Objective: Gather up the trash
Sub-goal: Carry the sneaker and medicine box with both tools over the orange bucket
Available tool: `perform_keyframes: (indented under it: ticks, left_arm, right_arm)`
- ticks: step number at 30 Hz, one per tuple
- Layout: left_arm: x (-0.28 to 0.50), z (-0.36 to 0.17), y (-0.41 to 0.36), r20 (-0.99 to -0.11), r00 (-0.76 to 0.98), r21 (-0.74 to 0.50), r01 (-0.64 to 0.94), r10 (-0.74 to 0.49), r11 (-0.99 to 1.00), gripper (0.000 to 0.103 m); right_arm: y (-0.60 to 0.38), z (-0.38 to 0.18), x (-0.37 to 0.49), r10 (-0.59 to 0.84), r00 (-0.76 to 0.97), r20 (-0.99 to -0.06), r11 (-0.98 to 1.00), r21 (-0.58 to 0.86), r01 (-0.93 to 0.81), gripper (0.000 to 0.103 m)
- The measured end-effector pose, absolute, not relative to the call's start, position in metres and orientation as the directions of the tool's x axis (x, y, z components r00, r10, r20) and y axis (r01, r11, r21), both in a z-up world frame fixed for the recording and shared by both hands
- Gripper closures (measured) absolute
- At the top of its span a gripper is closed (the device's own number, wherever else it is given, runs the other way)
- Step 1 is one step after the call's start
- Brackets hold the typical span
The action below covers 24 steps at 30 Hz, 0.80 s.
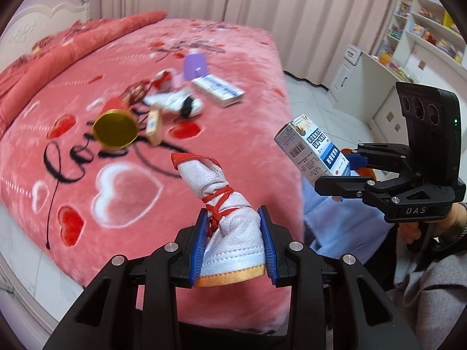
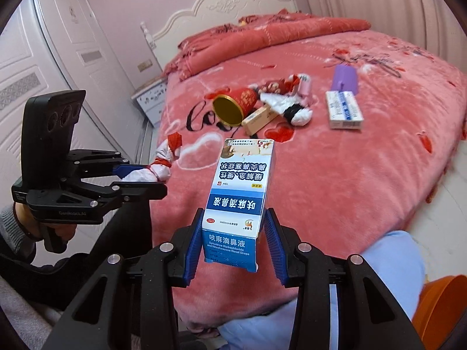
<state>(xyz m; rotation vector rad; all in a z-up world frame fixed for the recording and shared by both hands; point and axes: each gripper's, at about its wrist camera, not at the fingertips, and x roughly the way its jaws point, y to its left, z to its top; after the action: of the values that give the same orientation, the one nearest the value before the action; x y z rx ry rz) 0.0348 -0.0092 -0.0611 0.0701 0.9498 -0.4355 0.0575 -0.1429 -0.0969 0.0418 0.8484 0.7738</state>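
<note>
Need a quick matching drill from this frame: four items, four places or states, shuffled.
1. nasal drops box
2. white pouch with red string
3. red tin with gold end
4. purple item

A. lying on the bed, round end toward the cameras
B. clamped in the left tool
C. far side of the pile
D. clamped in the right tool

Pairs: 1-D, 2-B, 3-A, 4-C
</note>
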Motion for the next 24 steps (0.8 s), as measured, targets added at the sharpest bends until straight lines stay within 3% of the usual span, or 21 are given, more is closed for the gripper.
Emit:
perform_keyframes:
  ticks: [11, 24]
  left_arm:
    - [0.044, -0.035, -0.091, -0.782, 0.494, -0.050, 0.558, -0.380, 0.829, 0.067]
    - [0.089, -0.033, -0.229, -0.789, 0.364, -0.014, 0.796, -0.496, 0.605, 0.067]
  right_arm:
    - [-0.232, -0.068, 0.034, 0.611, 0.572, -0.548, 0.791, 0.387, -0.474, 0.062]
    - [-0.390, -0.066, 0.006, 0.365, 0.768, -0.526, 0.902, 0.404, -0.152, 0.062]
